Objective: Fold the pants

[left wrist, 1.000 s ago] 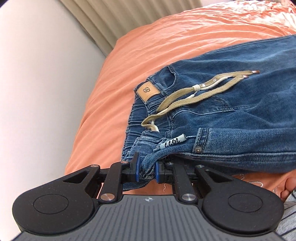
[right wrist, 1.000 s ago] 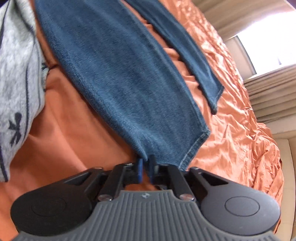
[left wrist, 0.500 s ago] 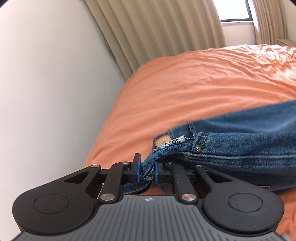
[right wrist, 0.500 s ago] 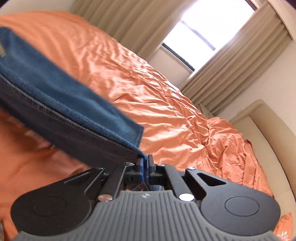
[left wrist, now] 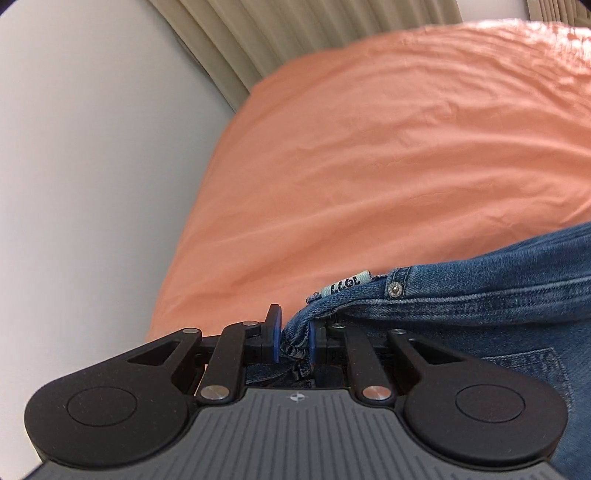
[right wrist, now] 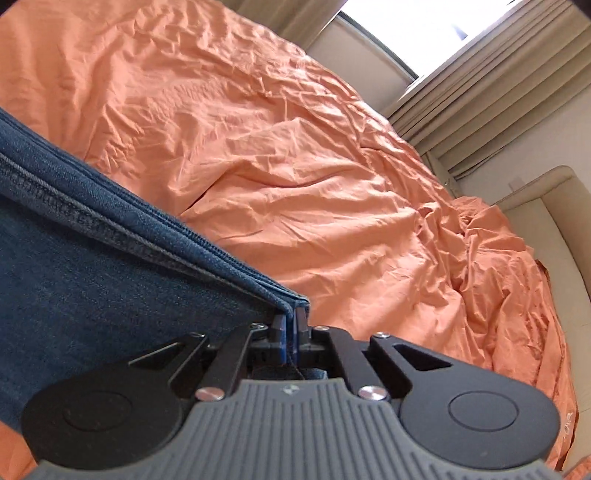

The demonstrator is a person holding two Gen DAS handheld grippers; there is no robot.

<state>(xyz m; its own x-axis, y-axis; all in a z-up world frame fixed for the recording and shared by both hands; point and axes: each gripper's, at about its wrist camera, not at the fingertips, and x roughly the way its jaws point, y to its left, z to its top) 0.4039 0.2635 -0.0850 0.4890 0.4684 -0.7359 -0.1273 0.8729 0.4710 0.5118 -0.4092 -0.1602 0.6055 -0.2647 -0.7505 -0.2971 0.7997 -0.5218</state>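
Observation:
The blue denim pants (left wrist: 480, 306) hang lifted above the orange bed (left wrist: 388, 155). In the left wrist view my left gripper (left wrist: 293, 332) is shut on a bunched fold of the waistband, beside a small white label (left wrist: 345, 286) and a rivet. The denim stretches off to the right. In the right wrist view my right gripper (right wrist: 291, 325) is shut on the hem corner of the pants (right wrist: 92, 266), whose layered leg edges run up to the left. The middle of the pants is out of view.
A white wall (left wrist: 81, 166) lies left of the bed, with beige curtains (left wrist: 295, 33) behind it. In the right wrist view the rumpled orange bed cover (right wrist: 295, 166) fills the scene, with a bright window (right wrist: 424, 29), curtains (right wrist: 480, 85) and a beige headboard (right wrist: 554, 229) at the right.
Both grippers lifted the pants off the bed and swept them sideways. The waistband front with its drawstring left the left view. The spread legs left the right view, leaving only the taut held edge.

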